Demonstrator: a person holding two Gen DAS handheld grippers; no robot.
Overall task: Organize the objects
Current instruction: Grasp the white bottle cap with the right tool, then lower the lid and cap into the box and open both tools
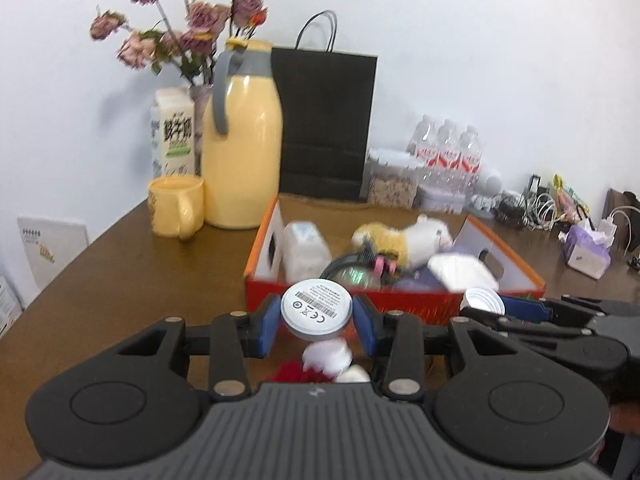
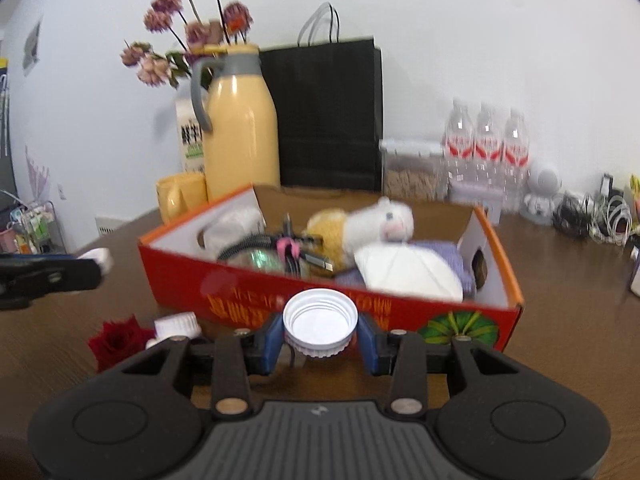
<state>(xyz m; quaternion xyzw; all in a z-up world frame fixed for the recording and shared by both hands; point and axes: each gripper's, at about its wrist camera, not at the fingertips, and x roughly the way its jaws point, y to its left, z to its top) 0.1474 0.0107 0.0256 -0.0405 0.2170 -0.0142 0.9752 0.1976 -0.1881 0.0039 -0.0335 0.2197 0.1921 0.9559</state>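
The left gripper (image 1: 316,316) is clenched on a round white disc (image 1: 316,309), its label showing a barcode and a CE mark. The right gripper (image 2: 320,330) clasps a white bottle cap (image 2: 320,322), open side up. Both hang just before the red box's (image 2: 256,292) near wall. This looks like the carry step; next, each must clear that wall and let go over a free spot inside. The box's yellow lettering is too blurred to read.

Both wrist cameras look forward and slightly down along their fingers, close above the table (image 1: 120,280). Each faces the red box (image 1: 352,304) from its near side. Both views share the box, the yellow jug (image 2: 240,128) and the black bag (image 2: 328,112) behind it.
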